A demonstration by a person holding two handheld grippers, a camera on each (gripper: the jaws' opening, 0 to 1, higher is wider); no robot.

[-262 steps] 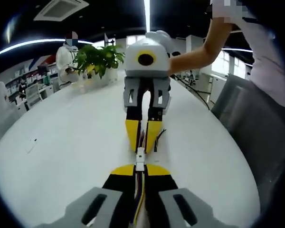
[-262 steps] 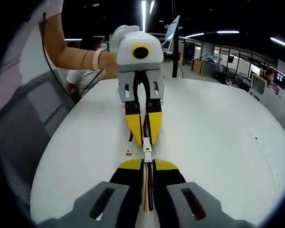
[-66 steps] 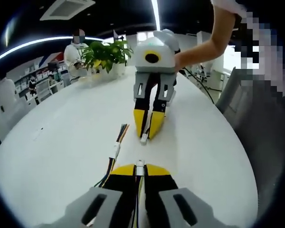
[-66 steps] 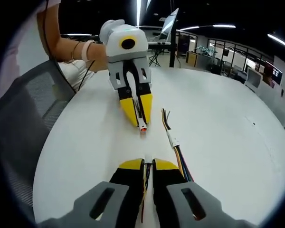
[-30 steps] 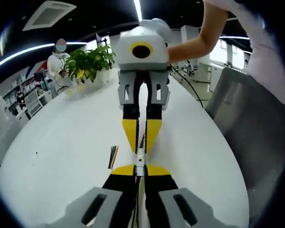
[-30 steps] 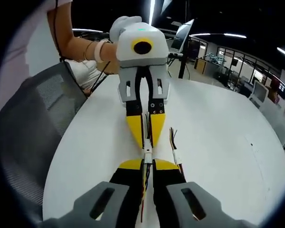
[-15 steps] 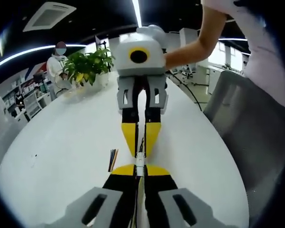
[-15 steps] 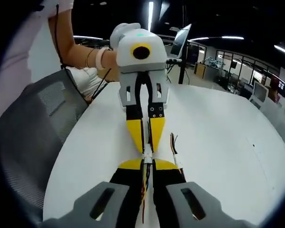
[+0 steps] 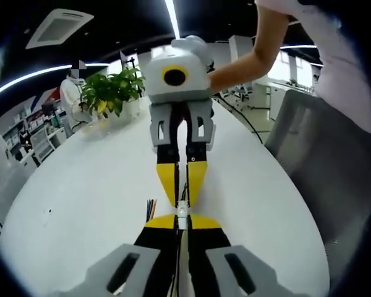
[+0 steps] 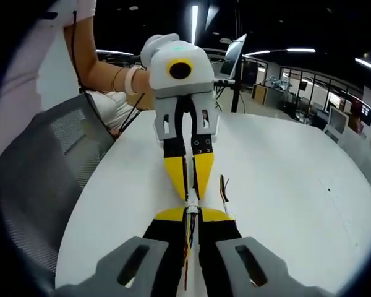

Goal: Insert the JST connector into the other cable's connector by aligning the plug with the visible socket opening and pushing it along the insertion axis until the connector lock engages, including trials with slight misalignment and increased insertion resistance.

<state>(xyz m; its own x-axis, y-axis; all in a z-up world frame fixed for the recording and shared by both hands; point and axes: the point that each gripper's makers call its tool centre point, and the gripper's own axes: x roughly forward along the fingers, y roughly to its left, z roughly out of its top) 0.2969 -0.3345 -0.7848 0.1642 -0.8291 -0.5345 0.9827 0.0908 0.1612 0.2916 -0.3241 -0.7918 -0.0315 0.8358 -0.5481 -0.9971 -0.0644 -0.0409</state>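
Connectors (image 9: 182, 211) — joint hidden between jaws

White table (image 9: 80, 185) lay bare on both sides of the tip-to-tip grippers. A loose cable (image 10: 223, 189) lay just beside the tips. A plant (image 9: 111, 93) stood at the far edge, well apart. A grey chair (image 10: 43, 167) crowded the table's edge.
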